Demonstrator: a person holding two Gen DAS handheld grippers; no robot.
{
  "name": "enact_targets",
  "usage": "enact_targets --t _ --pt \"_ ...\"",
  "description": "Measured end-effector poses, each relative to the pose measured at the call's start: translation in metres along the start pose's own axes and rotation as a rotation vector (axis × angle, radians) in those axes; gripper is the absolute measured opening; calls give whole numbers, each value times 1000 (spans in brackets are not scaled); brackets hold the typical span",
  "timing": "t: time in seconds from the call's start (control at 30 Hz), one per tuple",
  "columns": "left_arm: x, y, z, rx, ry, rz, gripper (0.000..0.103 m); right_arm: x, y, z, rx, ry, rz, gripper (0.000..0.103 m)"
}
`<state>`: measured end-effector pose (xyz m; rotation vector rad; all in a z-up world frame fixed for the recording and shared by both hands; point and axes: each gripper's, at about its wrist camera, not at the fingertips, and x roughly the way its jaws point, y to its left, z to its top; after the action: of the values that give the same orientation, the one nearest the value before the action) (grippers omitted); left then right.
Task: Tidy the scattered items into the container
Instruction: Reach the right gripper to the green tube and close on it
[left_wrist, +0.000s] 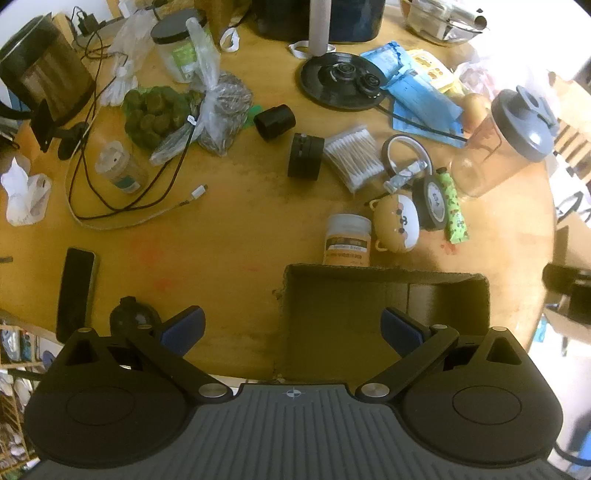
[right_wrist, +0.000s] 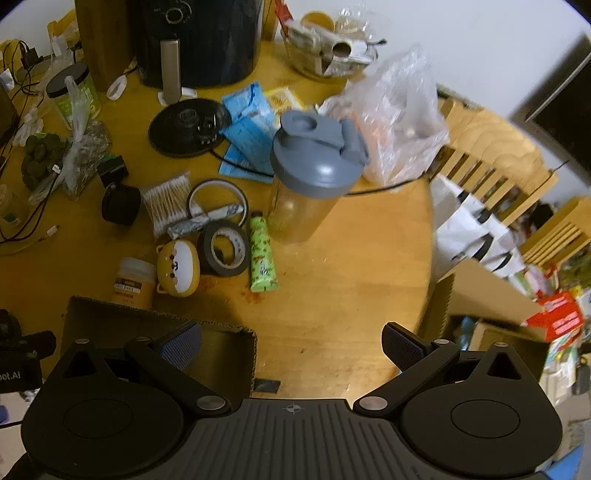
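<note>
- Here, the left gripper (left_wrist: 293, 330) hangs wide open over the cardboard box (left_wrist: 384, 321), holding nothing.
- The right gripper (right_wrist: 291, 347) gapes empty beside it.
- A tape roll (right_wrist: 224, 248), hand-cream tube (right_wrist: 262, 258) and cotton swabs (right_wrist: 168, 203) lie scattered beyond the box.

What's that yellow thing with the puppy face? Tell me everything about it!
The puppy-face case is a small rounded pouch, yellow-brown with a white face patch, dark dot eyes and nose, and little ears and feet. It looks smooth and a bit shiny. It lies face up on the wooden table, between the small jar and the black tape roll, just beyond the cardboard box. No gripper touches it.
</note>
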<state>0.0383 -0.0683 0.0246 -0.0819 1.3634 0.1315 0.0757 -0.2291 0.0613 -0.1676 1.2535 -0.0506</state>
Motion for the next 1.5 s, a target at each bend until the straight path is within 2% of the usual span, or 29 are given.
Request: enact_targets --t 0.27,0.53,0.67,0.77,0.83,0.93,1.03,1.1,1.27,1.4,1.5 --pt "14 7 3 -6 26 -27 103 27 -7 -3 45 70 31 103" --pt "25 19 6 7 43 -39 103 62 -9 -12 76 140 0 103" --pt "27 25 7 5 44 -44 103 74 -9 -12 84 148 -4 103" --pt "28 28 7 6 32 -53 103 82 -12 -12 89 124 26 103" --pt "28 31 6 4 25 -61 103 88 -18 -11 99 92 79 103" --pt "28 35 6 1 8 -69 103 93 -30 -10 113 -8 153 103" --pt "27 39 6 -5 -17 -90 103 100 -40 -10 88 -128 179 103" --pt "27 41 5 -12 -27 -106 103 106 -46 -9 70 -176 209 103" --pt "26 44 2 -21 -38 -136 103 129 -55 -6 55 -192 307 103" --pt "25 45 -1 -34 -41 -159 103 151 -46 -2 -8 -165 295 102" --pt "25 48 -5 -48 -35 -170 103 165 -39 -2 -63 -187 300 100"
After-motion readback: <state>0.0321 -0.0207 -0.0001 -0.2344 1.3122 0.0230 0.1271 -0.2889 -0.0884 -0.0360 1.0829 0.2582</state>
